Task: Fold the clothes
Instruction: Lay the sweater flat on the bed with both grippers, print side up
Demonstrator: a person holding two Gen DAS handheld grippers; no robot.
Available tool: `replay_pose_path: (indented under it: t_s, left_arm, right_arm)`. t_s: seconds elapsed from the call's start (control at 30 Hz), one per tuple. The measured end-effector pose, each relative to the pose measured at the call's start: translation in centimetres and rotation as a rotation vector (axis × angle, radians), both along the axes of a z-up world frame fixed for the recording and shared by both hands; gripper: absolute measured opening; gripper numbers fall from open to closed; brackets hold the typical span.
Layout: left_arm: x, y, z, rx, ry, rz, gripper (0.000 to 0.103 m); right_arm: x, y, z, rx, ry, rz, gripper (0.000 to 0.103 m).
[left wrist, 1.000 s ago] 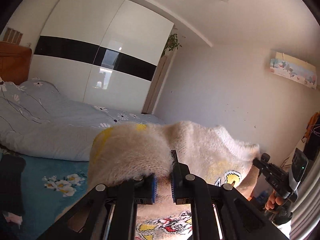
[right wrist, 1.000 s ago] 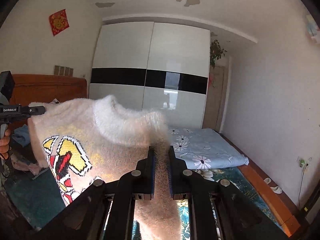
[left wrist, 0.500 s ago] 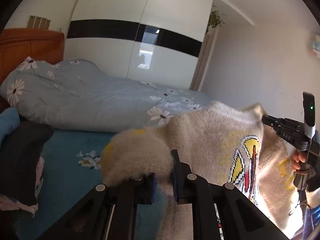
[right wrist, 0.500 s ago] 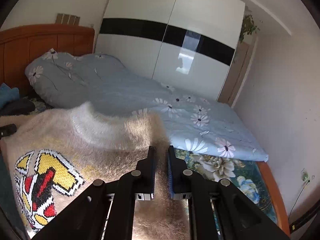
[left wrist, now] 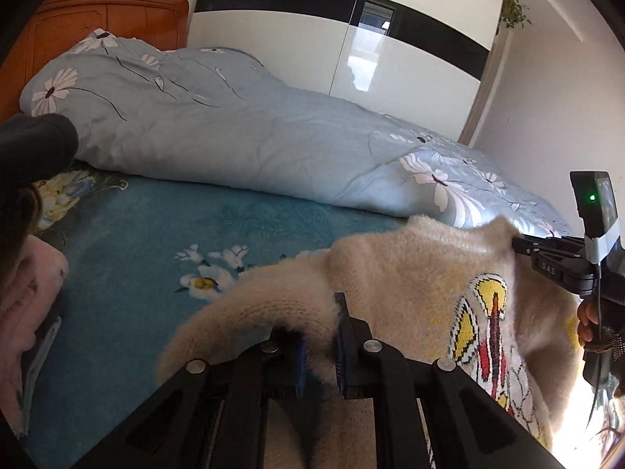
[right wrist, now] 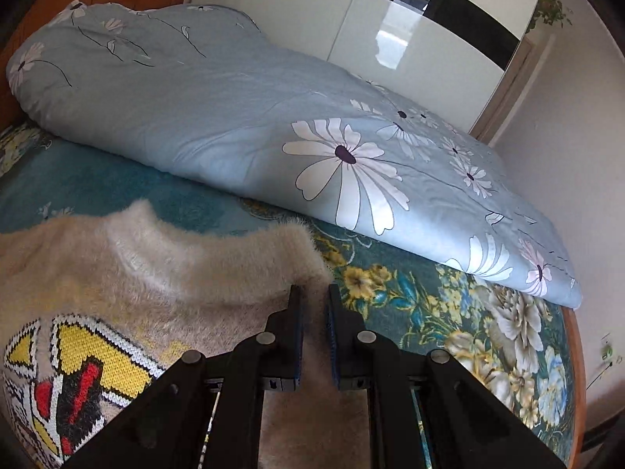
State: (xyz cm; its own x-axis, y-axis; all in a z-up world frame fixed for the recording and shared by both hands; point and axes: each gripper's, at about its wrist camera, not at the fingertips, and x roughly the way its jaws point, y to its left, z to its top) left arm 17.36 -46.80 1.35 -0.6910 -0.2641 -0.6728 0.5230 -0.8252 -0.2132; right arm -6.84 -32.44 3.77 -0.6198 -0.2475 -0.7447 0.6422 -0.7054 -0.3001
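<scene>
A fluffy cream sweater with a yellow, red and black knitted picture hangs spread between my two grippers, low over the teal floral bed sheet. My left gripper is shut on one shoulder of the sweater, with a sleeve bulging over its fingers. My right gripper is shut on the other shoulder of the sweater. The right gripper also shows at the right edge of the left wrist view, held by a hand.
A rolled light-blue duvet with white flowers lies along the far side of the bed. A dark garment and a pink one lie at the left. A wooden headboard and a white wardrobe stand behind.
Both grippers have come down with the sweater from high in the room to low over the bed. The views have tilted from ceiling and wardrobe toward the sheet and duvet.
</scene>
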Motion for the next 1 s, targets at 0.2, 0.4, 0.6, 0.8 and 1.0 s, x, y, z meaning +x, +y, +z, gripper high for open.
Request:
replay_pose_path:
  t_s: [0.2,0.4,0.6,0.8,1.0]
  left_arm:
    - [-0.5,-0.9,-1.9,0.028,-0.077,-0.025,0.015]
    - [1.7,0.1,-1.2,0.153,-0.075,-0.068,0.042]
    - [7.4,3.8,-0.6,0.243,-0.033,-0.063,0.052]
    - [13.0,9.4,-1.0,0.274,0.033,-0.053,0.054]
    - [13.7,15.6,-2.1,0.182,-0.017,-0.106,0.054]
  right_arm:
    - [-1.3,-1.8,-5.4,0.086,-0.075,-0.018,0.012]
    - [-0.2,-0.6,-3.1,0.014,-0.107,0.004,0.046]
    - [5.3,7.7,2.2,-0.178,-0.126,0.086,0.056]
    - [11.3,25.4,0.9,-0.274,-0.182,-0.043,0.062]
    - [15.0,37.9,-4.7,-0.303,-0.297,-0.273,0.063]
